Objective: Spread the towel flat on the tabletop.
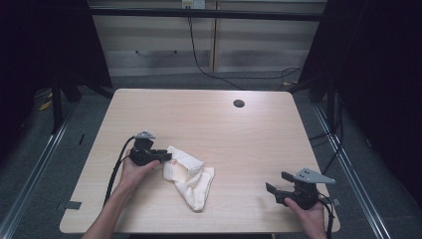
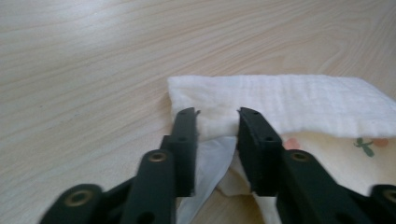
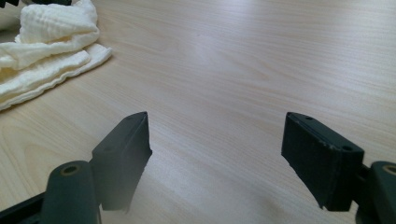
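**Left gripper bites the cloth's edge while the right one waits apart**

A crumpled white muslin cloth (image 1: 188, 178) lies on the near half of the light wood-grain table (image 1: 209, 119), a little left of centre. It is folded over itself in thick, ridged layers, and its narrow end trails toward the near edge of the table.

The left black two-jaw gripper (image 1: 166, 157), held in the person's left hand (image 1: 133, 172), sits at the cloth's left end, level with the tabletop and pointing right. In the left gripper view its two jaws stand close together with a thick fold of the cloth (image 2: 280, 105) bunched between them; the pads press into the fabric on both sides, so the grip is clamped on the cloth's near-left edge. Below that fold a thinner layer with a small printed pattern peeks out to the right, and a flap of plain white fabric hangs between the jaws.

The right black two-jaw gripper (image 1: 278, 182), in the person's right hand (image 1: 311, 219), rests near the table's near-right corner, well apart from the cloth. In the right gripper view its jaws stand wide apart over bare wood with nothing between them, and the cloth (image 3: 46, 51) shows at the far left.

A small round dark hole (image 1: 239, 103) sits in the far part of the table, right of centre.
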The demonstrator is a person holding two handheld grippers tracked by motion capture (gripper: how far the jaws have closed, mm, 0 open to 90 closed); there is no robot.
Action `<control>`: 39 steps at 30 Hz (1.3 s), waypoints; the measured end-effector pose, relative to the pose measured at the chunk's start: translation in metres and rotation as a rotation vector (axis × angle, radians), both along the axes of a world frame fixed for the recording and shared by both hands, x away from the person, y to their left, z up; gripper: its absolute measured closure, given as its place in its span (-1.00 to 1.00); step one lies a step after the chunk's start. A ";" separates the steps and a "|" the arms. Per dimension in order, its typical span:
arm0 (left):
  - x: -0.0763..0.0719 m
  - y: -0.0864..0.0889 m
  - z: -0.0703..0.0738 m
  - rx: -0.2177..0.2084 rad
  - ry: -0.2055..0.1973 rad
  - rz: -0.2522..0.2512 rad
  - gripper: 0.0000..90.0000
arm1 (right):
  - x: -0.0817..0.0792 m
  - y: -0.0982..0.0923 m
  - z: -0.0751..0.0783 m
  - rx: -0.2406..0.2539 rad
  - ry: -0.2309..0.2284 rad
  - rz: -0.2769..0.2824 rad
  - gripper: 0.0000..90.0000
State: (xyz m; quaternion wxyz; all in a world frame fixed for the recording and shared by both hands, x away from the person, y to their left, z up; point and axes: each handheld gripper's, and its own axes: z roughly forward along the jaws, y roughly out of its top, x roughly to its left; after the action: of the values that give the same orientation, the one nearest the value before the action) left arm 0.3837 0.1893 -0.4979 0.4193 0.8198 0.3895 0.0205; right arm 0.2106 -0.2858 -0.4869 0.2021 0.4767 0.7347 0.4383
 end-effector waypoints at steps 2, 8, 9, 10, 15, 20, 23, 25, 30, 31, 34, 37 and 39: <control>0.000 -0.001 0.000 -0.003 -0.010 -0.005 0.88 | -0.001 0.000 0.000 -0.008 0.002 0.001 -0.48; 0.000 0.001 0.003 -0.019 -0.014 -0.006 1.00 | 0.000 0.000 0.000 -0.007 0.003 0.000 -0.48; -0.001 0.002 0.007 -0.037 -0.019 0.002 1.00 | 0.000 0.000 0.000 -0.011 0.005 0.001 -0.48; -0.002 0.003 0.010 -0.042 -0.027 0.003 1.00 | 0.000 0.000 0.000 -0.012 0.005 0.002 -0.48; -0.005 0.003 0.023 -0.072 -0.061 -0.003 1.00 | 0.000 0.000 0.000 -0.013 0.004 0.004 -0.48; -0.010 0.000 0.044 -0.094 -0.101 -0.016 1.00 | 0.001 0.001 -0.001 -0.008 0.004 0.002 -0.48; -0.012 -0.002 0.059 -0.115 -0.123 -0.023 1.00 | 0.001 0.001 -0.001 -0.007 0.005 0.003 -0.48; -0.013 -0.002 0.065 -0.118 -0.133 -0.025 1.00 | 0.001 0.001 0.000 -0.010 0.007 0.004 -0.48; -0.012 -0.005 0.073 -0.083 -0.162 -0.048 1.00 | 0.000 0.001 0.000 -0.009 0.003 0.006 -0.48; -0.010 -0.003 0.068 -0.081 -0.146 -0.041 1.00 | 0.000 0.001 0.000 -0.010 0.005 0.007 -0.48; -0.005 0.001 0.054 -0.078 -0.102 -0.011 0.85 | 0.000 0.000 0.000 -0.009 0.006 0.007 -0.48; 0.004 0.005 0.030 -0.027 -0.045 0.019 0.58 | 0.001 0.001 -0.001 -0.001 0.009 0.002 -0.48; 0.008 0.008 0.022 -0.017 -0.024 0.041 0.44 | 0.001 0.001 -0.001 -0.001 0.009 0.005 -0.48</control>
State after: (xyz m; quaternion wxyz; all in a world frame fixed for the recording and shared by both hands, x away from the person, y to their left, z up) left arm 0.3920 0.1972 -0.4763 0.4304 0.8078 0.4012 0.0357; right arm 0.2119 -0.2843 -0.4876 0.1978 0.4766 0.7372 0.4361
